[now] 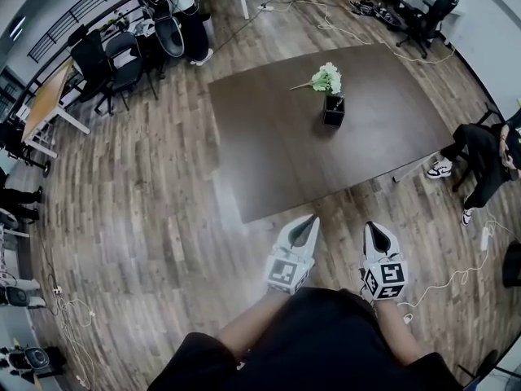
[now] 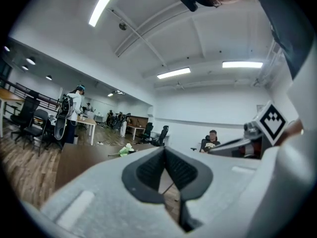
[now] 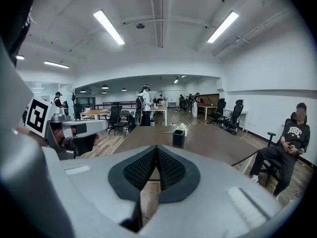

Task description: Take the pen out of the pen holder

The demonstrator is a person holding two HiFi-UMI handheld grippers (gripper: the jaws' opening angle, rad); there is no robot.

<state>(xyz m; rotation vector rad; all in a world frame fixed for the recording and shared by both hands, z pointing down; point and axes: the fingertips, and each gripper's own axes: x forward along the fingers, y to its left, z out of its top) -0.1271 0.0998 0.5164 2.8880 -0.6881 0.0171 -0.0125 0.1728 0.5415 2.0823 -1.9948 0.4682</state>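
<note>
A black square pen holder stands on the dark brown table, toward its far right. A bunch of white flowers lies just behind it. No pen can be made out at this distance. In the right gripper view the pen holder sits straight ahead, far off. My left gripper and right gripper hover side by side over the wooden floor, short of the table's near edge. Both point toward the table. The left gripper is shut and so is the right gripper, each with nothing between its jaws.
A person sits on a chair by the table's right corner. Another person stands by desks and office chairs at the far left. Cables trail on the floor to my right.
</note>
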